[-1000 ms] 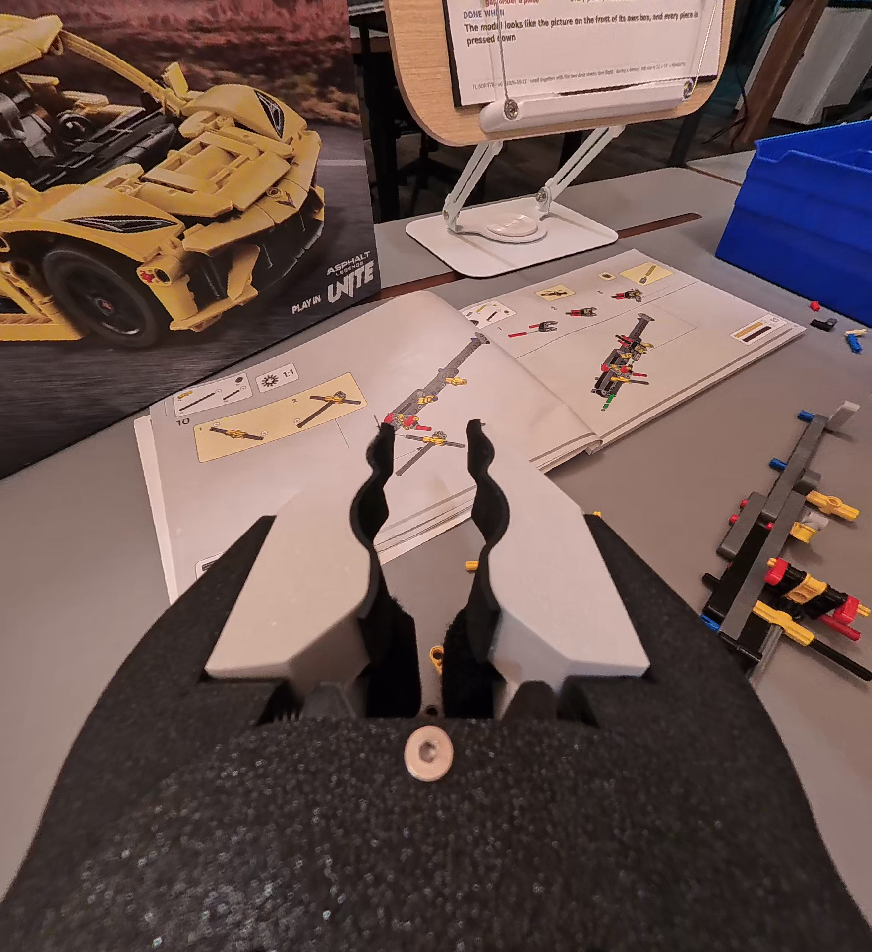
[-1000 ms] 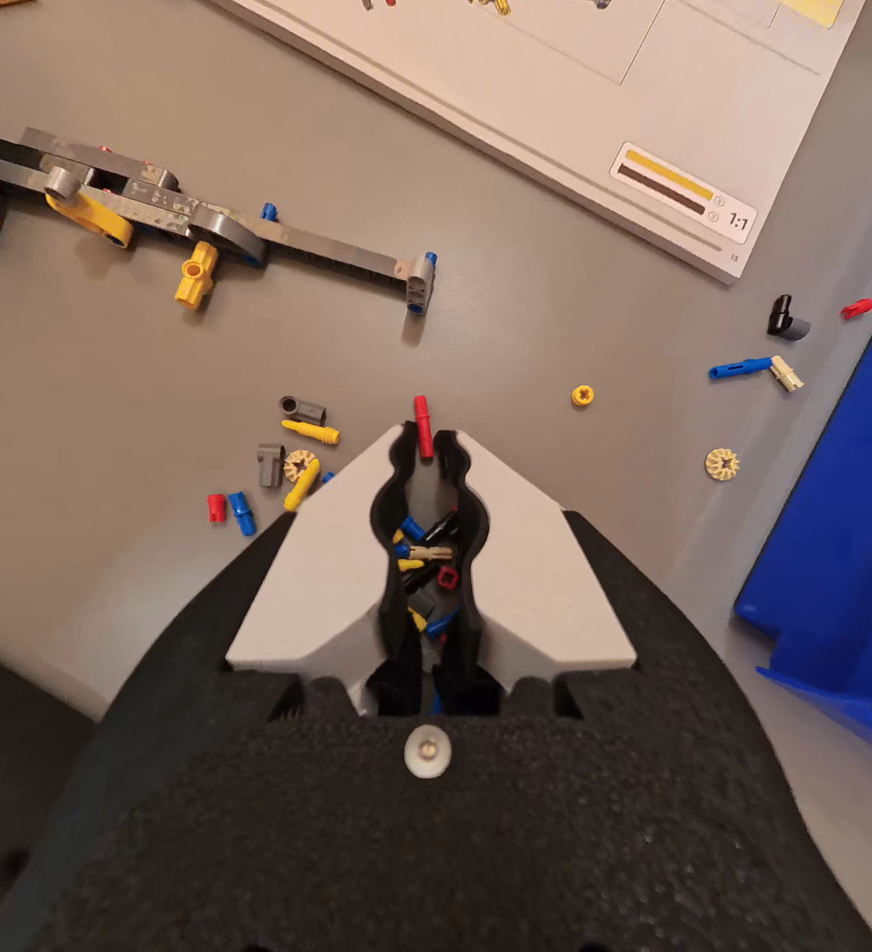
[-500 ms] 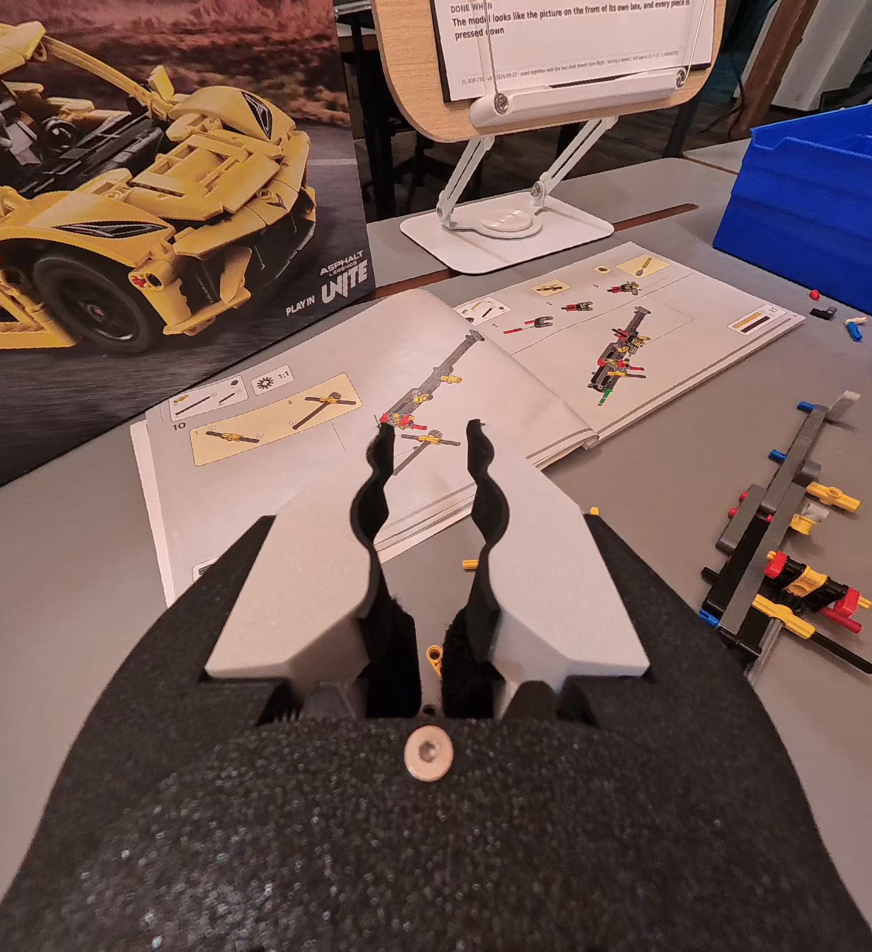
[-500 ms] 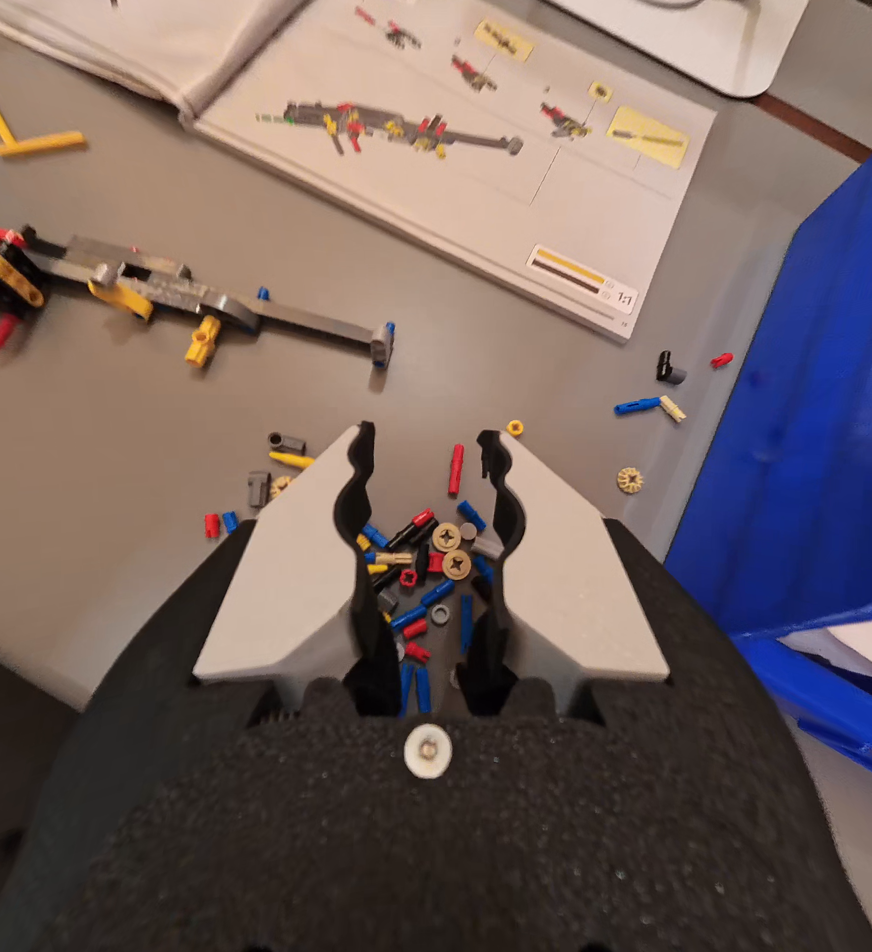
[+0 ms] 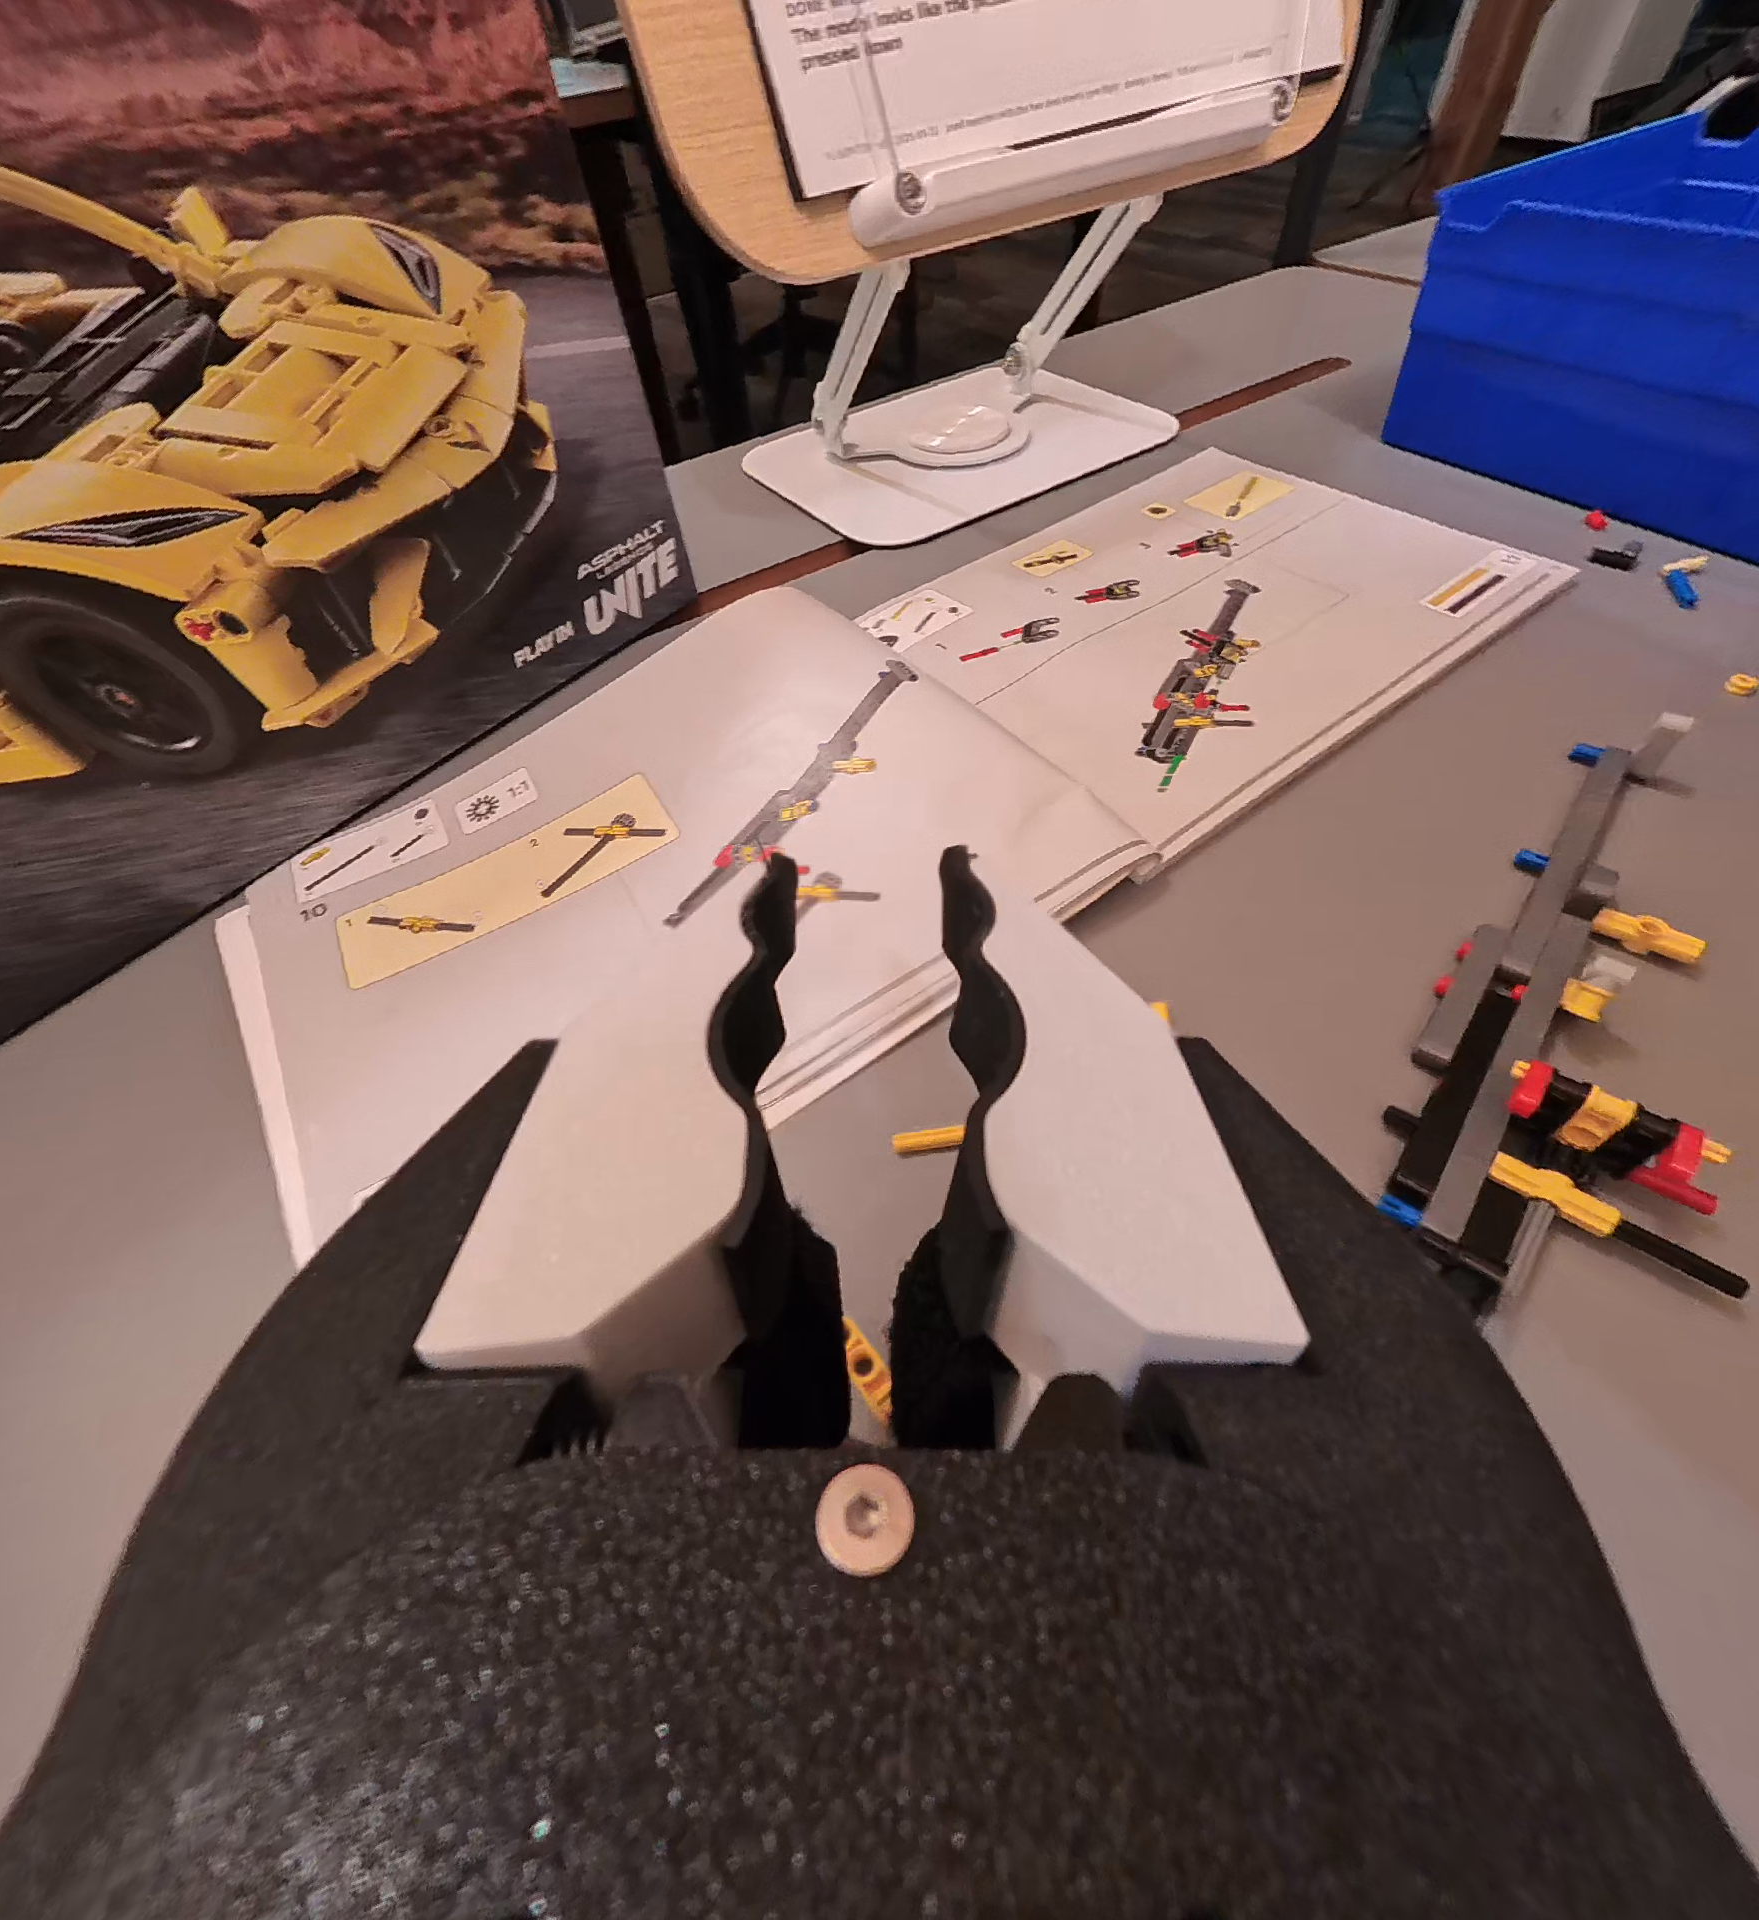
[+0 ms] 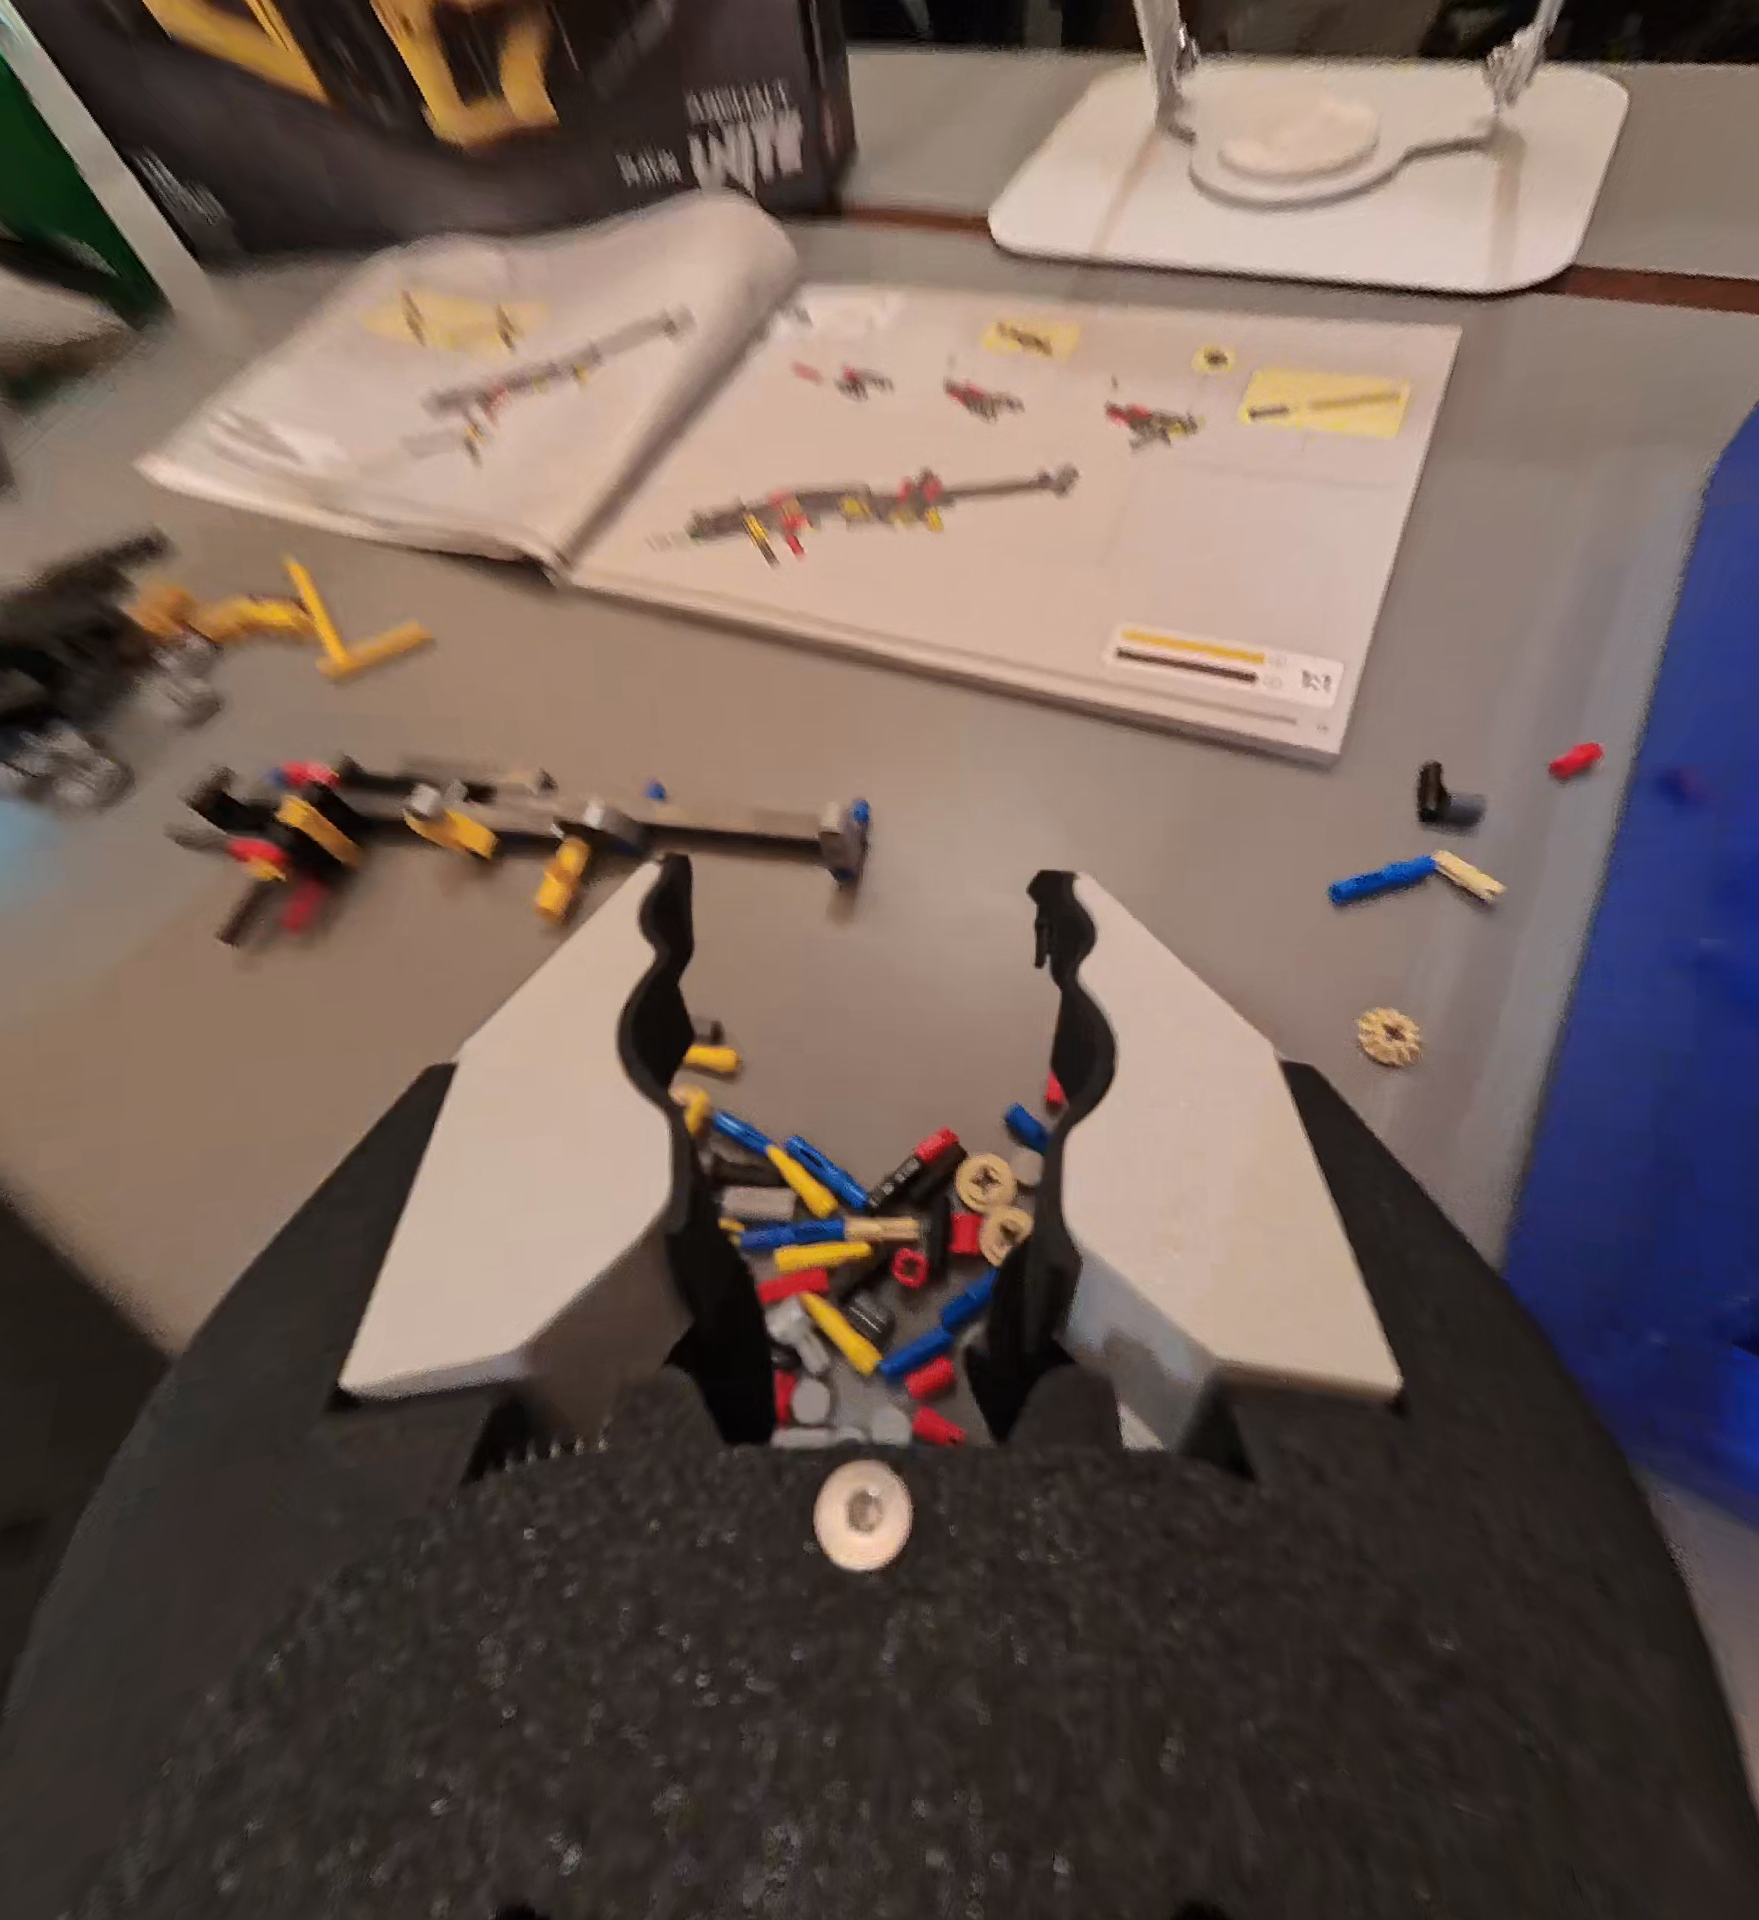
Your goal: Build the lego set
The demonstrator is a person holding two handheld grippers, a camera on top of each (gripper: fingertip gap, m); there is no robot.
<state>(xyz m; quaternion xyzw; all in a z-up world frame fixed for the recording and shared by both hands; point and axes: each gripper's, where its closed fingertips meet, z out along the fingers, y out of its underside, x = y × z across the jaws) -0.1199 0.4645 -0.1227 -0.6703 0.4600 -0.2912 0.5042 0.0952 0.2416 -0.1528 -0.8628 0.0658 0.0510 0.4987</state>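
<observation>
My left gripper (image 5: 867, 873) is open and empty, held above the near edge of the open instruction booklet (image 5: 854, 748). The partly built grey and black beam assembly (image 5: 1540, 1039), with yellow, red and blue pins, lies to its right. My right gripper (image 6: 859, 883) is wide open and empty above a pile of small pins and connectors (image 6: 854, 1236) on the grey table. The same assembly (image 6: 501, 821) lies just beyond its left fingertip. The right wrist view is blurred by motion.
The set's box (image 5: 231, 468) stands at the back left, with a white document stand (image 5: 958, 447) behind the booklet. A blue bin (image 6: 1737, 935) is close on the right. Loose parts lie near it: a tan gear (image 6: 1389, 1036), a blue pin (image 6: 1379, 881) and a yellow axle piece (image 6: 345, 634). Left tips to right tips: about 30 cm.
My right gripper let go of a red pin, opened wide, drew back and tilted up. My left gripper shifted only slightly and stayed open.
</observation>
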